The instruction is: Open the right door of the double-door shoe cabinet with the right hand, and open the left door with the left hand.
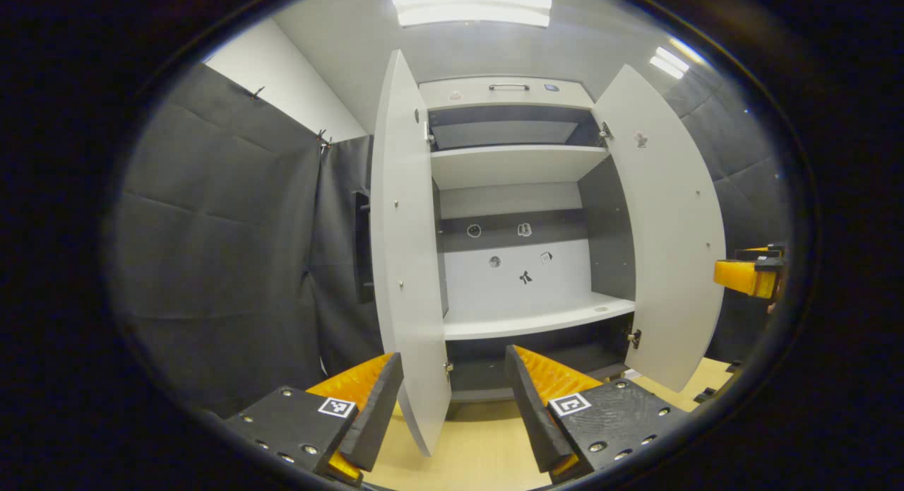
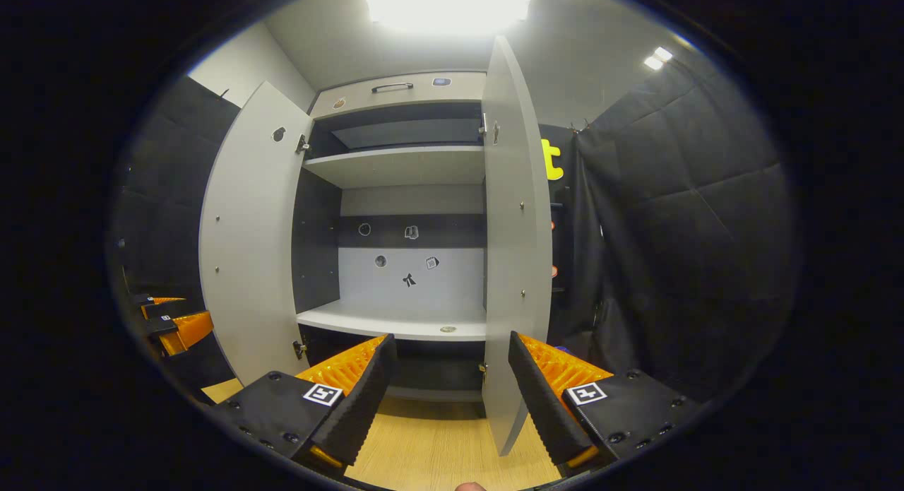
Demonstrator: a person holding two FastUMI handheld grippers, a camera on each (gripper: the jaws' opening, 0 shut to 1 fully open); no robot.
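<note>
tall light-grey double-door shoe cabinet (image 1: 512,169): both flat grey door panels stand swung out. left door (image 1: 406,265) edge lies upright between the released left gripper (image 1: 452,399) fingers; right door (image 2: 515,265) likewise within the released right gripper (image 2: 448,388).

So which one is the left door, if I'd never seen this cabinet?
Find the tall pale cabinet standing open against the dark booth wall. The left door is the panel swung out on the left side of the shelves in the left gripper view. There it shows nearly edge-on, between the hand-held gripper's fingers, while the right door shows its broad inner face.
</note>
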